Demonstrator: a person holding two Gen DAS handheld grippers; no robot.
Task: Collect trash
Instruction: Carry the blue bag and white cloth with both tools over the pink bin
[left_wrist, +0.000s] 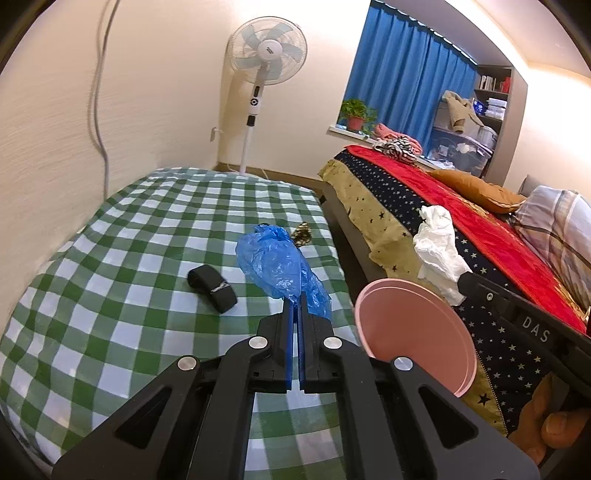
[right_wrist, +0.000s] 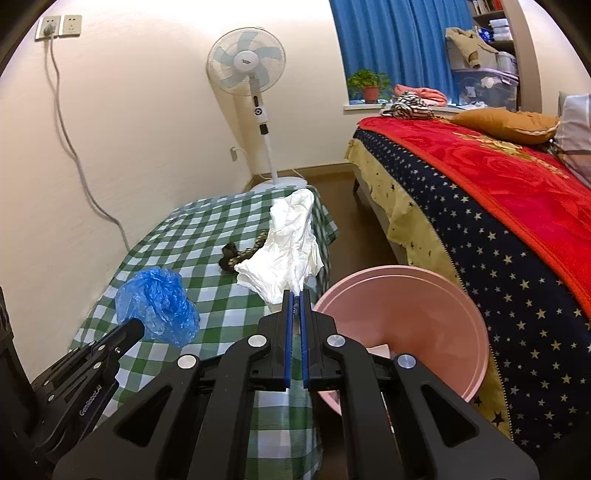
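Note:
My left gripper (left_wrist: 297, 301) is shut on a crumpled blue plastic bag (left_wrist: 275, 264), held up over the green checked table (left_wrist: 110, 266); the same bag (right_wrist: 157, 306) shows at the left of the right wrist view. My right gripper (right_wrist: 295, 293) is shut on a crumpled white tissue (right_wrist: 290, 251), which also appears in the left wrist view as a white wad (left_wrist: 439, 247). A pink bin (right_wrist: 406, 325) stands open just right of both grippers, between table and bed; its rim (left_wrist: 410, 332) shows in the left wrist view. A black band (left_wrist: 212, 284) and a brown patterned scrap (right_wrist: 240, 254) lie on the cloth.
A bed with a red blanket (right_wrist: 509, 184) and starred cover runs along the right. A white standing fan (right_wrist: 258, 74) stands by the far wall, a cable (right_wrist: 74, 147) hangs from a wall socket. A potted plant (right_wrist: 369, 86) sits on the sill under blue curtains.

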